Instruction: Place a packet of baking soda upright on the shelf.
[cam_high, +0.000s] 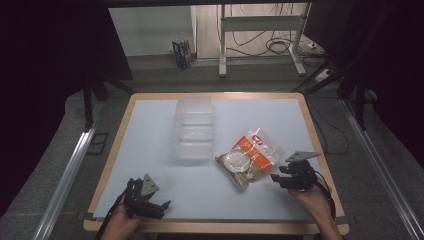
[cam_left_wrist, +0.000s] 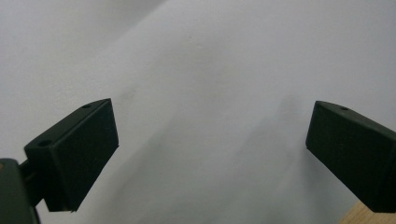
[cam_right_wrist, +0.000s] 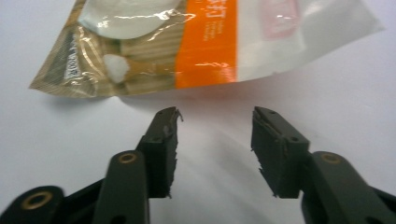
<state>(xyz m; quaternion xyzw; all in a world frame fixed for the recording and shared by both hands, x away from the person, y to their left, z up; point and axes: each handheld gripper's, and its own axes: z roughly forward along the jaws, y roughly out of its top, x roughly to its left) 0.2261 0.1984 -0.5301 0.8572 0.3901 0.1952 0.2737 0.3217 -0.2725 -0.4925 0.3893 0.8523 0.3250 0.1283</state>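
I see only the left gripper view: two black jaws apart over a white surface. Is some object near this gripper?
Observer: No. In the high view the left gripper is at the table's near left, with bare table around it.
Operator: Where are the objects?
Observer: A clear plastic container stands mid-table; a snack bag lies to its right.
Operator: And the other gripper?
Observer: The right gripper is open, just short of the bag's edge.

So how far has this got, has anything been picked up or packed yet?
Nothing looks done yet: the clear plastic container appears empty and the snack bag lies flat on the table beside it. In hand: the right gripper is open, aimed at the bag's near edge without touching. The left gripper is open over bare table. If the bag belongs in the container, grasping and moving it remain.
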